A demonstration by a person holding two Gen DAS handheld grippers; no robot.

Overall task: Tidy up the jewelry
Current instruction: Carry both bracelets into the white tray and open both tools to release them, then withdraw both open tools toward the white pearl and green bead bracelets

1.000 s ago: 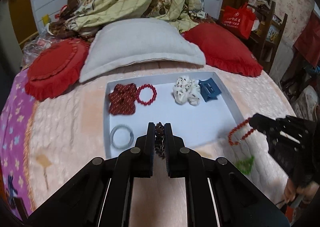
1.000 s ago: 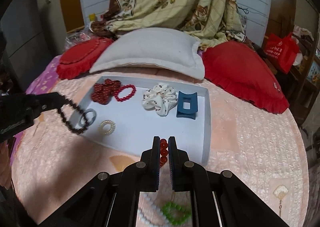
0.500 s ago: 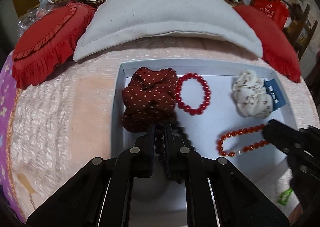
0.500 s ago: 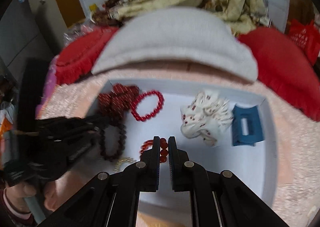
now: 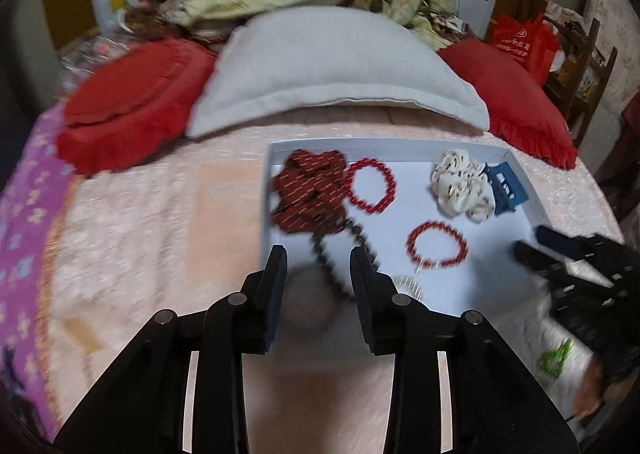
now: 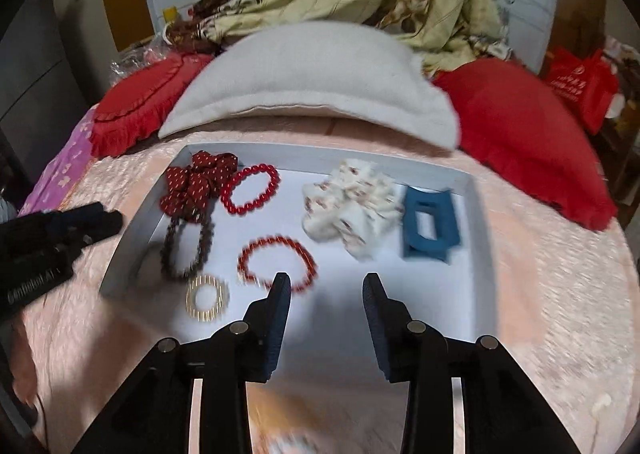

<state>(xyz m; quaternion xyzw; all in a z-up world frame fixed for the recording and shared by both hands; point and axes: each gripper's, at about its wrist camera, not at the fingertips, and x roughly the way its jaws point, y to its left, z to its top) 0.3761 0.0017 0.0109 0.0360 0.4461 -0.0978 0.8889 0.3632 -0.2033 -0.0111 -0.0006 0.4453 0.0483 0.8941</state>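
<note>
A white tray (image 5: 384,144) on the bed holds the jewelry. My left gripper (image 5: 319,258) hangs over its near left part, jaws opening. The dark bead bracelet (image 5: 340,254) lies loose on the tray floor between the fingers, untouched by the pads. My right gripper (image 6: 327,280) is also opening, with nothing between its fingers. The orange-red bead bracelet (image 6: 278,264) lies flat just left of its left finger. Each gripper shows at the edge of the other's view, the left gripper (image 6: 80,222) and the right gripper (image 5: 560,254).
The tray also holds a dark red scrunchie (image 6: 198,182), a red bracelet (image 6: 251,190), a white scrunchie (image 6: 352,206), a blue claw clip (image 6: 430,224) and a gold ring (image 6: 207,297). A green beaded piece (image 5: 556,360) lies on the bedspread outside. Pillows (image 5: 336,66) line the far side.
Both grippers carried their bracelets over the tray, then opened. The dark bracelet and the orange-red bracelet now lie loose on the tray floor. Both grippers have drawn back a little.
</note>
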